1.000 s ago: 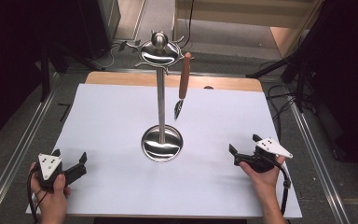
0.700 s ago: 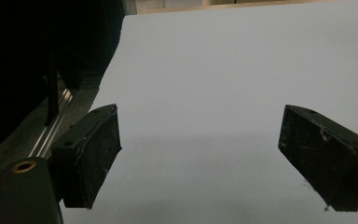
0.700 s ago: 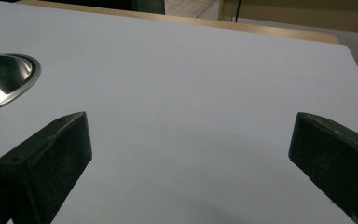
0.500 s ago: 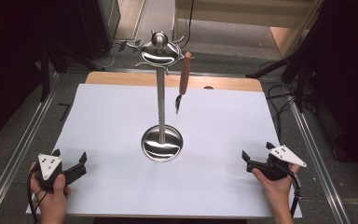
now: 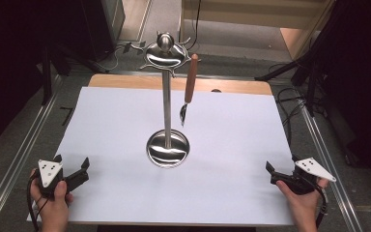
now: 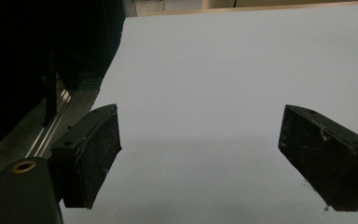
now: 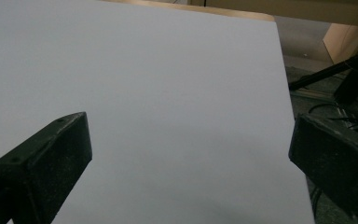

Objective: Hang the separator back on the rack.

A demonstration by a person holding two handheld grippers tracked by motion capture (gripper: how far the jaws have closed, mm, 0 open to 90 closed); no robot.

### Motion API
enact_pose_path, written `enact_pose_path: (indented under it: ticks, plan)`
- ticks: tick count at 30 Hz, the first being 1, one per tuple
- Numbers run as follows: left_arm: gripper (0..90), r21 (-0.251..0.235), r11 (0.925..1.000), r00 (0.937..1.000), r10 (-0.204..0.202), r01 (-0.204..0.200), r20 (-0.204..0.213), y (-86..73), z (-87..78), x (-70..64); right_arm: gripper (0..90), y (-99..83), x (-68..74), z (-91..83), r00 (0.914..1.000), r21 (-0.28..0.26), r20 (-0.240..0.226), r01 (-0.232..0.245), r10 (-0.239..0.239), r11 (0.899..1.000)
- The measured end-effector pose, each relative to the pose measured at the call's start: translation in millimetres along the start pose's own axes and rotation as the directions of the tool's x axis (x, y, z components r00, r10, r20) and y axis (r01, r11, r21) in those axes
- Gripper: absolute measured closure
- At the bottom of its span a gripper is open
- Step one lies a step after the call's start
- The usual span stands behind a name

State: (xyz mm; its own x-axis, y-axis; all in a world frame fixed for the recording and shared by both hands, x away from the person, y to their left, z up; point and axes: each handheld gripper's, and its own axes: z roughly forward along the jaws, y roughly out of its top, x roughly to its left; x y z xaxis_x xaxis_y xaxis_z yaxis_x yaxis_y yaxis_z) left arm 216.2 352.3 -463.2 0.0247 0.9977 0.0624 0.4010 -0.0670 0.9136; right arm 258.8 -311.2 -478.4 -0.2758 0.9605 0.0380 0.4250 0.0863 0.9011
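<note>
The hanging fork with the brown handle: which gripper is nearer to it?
Neither clearly. The fork hangs right of the stand's pole. The right gripper sits at the near right corner, the left gripper at the near left; both open and far.

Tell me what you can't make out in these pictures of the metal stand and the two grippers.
- Utensil hanging from the stand: its small metal head is too small in the high view to tell fork from spoon.
- How it hooks on: the top tier hides the hook.
- Stand in the right gripper view: cut off by the left edge.
- Dark spot at the table's far edge: too small to identify.
</note>
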Motion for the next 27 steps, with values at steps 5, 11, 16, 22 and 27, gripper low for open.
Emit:
enact_pose_path:
  ticks: [5,11,16,22,27]
  plan:
    - [13.9,-0.006,1.0,1.0,-0.007,0.007,-0.001,-0.3,-0.2,0.2,0.0,-6.6,-9.3,-12.0,0.9994,0.012,0.033,0.01,-0.011,1.0]
    - [13.9,-0.002,1.0,1.0,-0.005,0.005,0.0,-0.1,-0.1,0.2,1.3,-15.8,-21.8,-26.5,0.9964,0.007,0.082,-0.022,0.022,1.0]
    - [13.9,0.003,1.0,1.0,-0.001,0.001,0.001,0.1,0.4,0.0,4.9,-18.8,-23.0,-24.2,0.9951,-0.004,0.089,-0.043,0.043,0.999]
    - [13.9,0.004,1.0,1.0,0.0,0.0,0.001,0.2,0.5,-0.2,5.9,-18.7,-20.1,-21.1,0.9957,0.011,0.091,-0.017,0.016,1.0]
    - [14.0,0.009,1.0,1.0,0.001,-0.001,0.004,0.4,1.4,0.1,6.0,-18.5,-20.6,-20.6,0.996,0.017,0.087,-0.021,0.019,1.0]
